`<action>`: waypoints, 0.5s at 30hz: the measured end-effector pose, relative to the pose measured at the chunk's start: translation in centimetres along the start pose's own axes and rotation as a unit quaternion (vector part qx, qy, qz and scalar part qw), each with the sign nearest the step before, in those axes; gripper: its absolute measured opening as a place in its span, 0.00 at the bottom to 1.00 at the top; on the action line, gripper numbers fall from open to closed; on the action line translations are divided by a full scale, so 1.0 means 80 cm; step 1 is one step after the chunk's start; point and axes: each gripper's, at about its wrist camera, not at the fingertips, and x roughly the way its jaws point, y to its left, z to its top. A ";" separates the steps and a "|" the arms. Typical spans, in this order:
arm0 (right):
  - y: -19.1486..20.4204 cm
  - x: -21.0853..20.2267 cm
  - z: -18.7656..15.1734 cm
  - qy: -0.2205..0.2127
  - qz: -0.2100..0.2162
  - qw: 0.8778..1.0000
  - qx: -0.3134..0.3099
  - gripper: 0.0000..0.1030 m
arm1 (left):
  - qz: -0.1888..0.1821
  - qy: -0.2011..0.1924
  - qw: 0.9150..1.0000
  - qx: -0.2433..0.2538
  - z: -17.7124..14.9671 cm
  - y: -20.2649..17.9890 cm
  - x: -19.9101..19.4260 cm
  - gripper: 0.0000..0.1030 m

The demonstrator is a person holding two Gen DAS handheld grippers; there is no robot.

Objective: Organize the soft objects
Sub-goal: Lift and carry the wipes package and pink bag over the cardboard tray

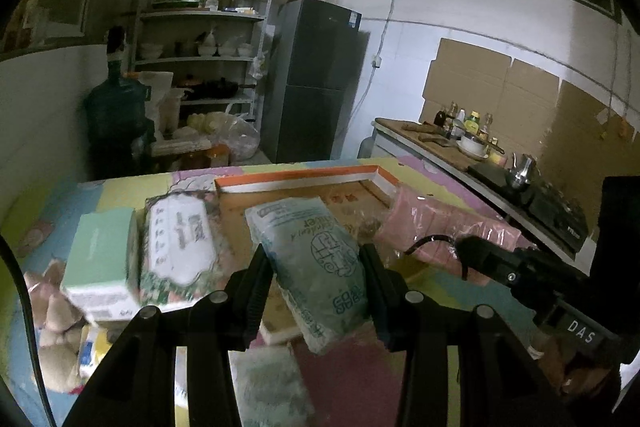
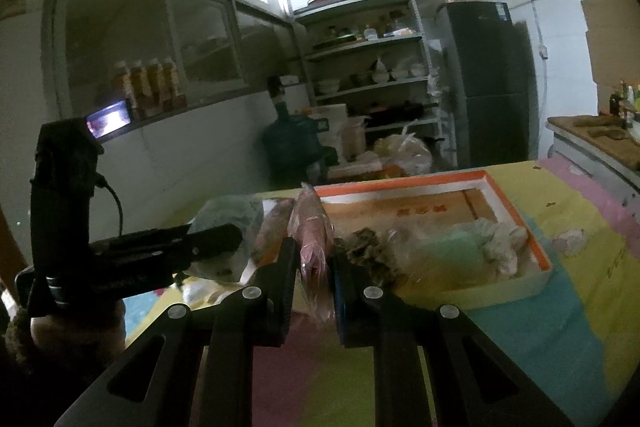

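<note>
The left gripper (image 1: 316, 267) is clamping a green tissue pack (image 1: 316, 259) above the orange-rimmed tray (image 1: 304, 179). The right gripper (image 2: 314, 267) is pinching what looks like a pink tissue pack (image 2: 314, 239) near the tray's edge.

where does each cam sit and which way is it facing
Left wrist: on the left gripper, facing shelves and fridge across the table; its fingers clamp a green pack; right gripper shows at right.
Right wrist: on the right gripper, same way; fingers pinch a pink pack; left gripper at left.
Shared: orange-rimmed tray, shelves, fridge.
</note>
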 end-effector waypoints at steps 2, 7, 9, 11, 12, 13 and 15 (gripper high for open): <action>-0.007 0.003 0.006 -0.003 -0.002 1.000 0.001 0.16 | -0.002 0.001 1.000 -0.003 0.007 -0.001 0.009 0.43; -0.021 0.020 0.023 -0.007 -0.013 1.000 0.001 0.16 | -0.008 0.002 1.000 -0.010 0.023 0.000 0.030 0.43; -0.026 0.026 0.029 -0.008 -0.016 1.000 0.001 0.16 | -0.010 0.004 1.000 -0.013 0.029 0.000 0.039 0.43; -0.030 0.032 0.033 -0.008 -0.019 1.000 -0.002 0.16 | -0.011 0.007 1.000 -0.015 0.034 -0.001 0.049 0.43; -0.032 0.033 0.034 -0.008 -0.020 1.000 -0.002 0.16 | -0.012 0.008 1.000 -0.015 0.035 -0.001 0.053 0.43; -0.034 0.037 0.037 -0.008 -0.022 1.000 -0.003 0.16 | -0.013 0.010 1.000 -0.015 0.037 0.001 0.056 0.43; -0.041 0.042 0.039 -0.008 -0.023 1.000 -0.002 0.16 | -0.016 0.013 1.000 -0.016 0.041 0.001 0.066 0.43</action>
